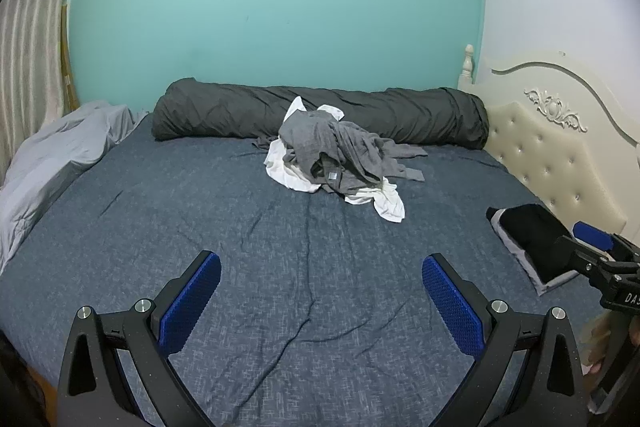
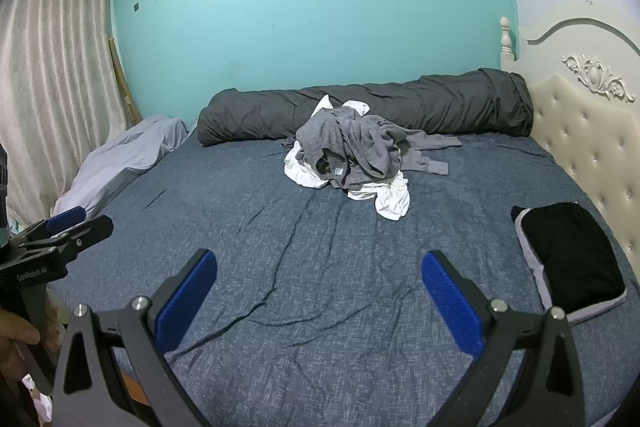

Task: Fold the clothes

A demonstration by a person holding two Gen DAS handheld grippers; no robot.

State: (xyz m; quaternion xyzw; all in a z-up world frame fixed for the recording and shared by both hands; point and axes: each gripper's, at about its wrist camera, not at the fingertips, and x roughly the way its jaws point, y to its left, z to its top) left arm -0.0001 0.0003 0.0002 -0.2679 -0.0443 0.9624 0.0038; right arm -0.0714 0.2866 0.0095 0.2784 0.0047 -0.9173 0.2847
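Note:
A heap of crumpled clothes (image 1: 336, 157) lies at the far middle of the bed: grey garments (image 2: 356, 147) on top, white ones (image 2: 384, 201) beneath. A folded black garment on a grey one (image 2: 572, 259) rests at the right by the headboard. My left gripper (image 1: 320, 301) hangs wide open over the bare blue sheet, well short of the heap, nothing between its blue pads. My right gripper (image 2: 318, 297) is likewise open and empty over the near sheet. Each gripper shows at the edge of the other's view: the right gripper (image 1: 600, 251), the left gripper (image 2: 60, 231).
A blue-grey sheet covers the bed (image 1: 280, 267). A rolled dark grey duvet (image 1: 320, 115) lies along the turquoise wall. A light grey blanket (image 1: 60, 155) sits at the left, a cream tufted headboard (image 2: 592, 131) at the right, a curtain (image 2: 52, 67) far left.

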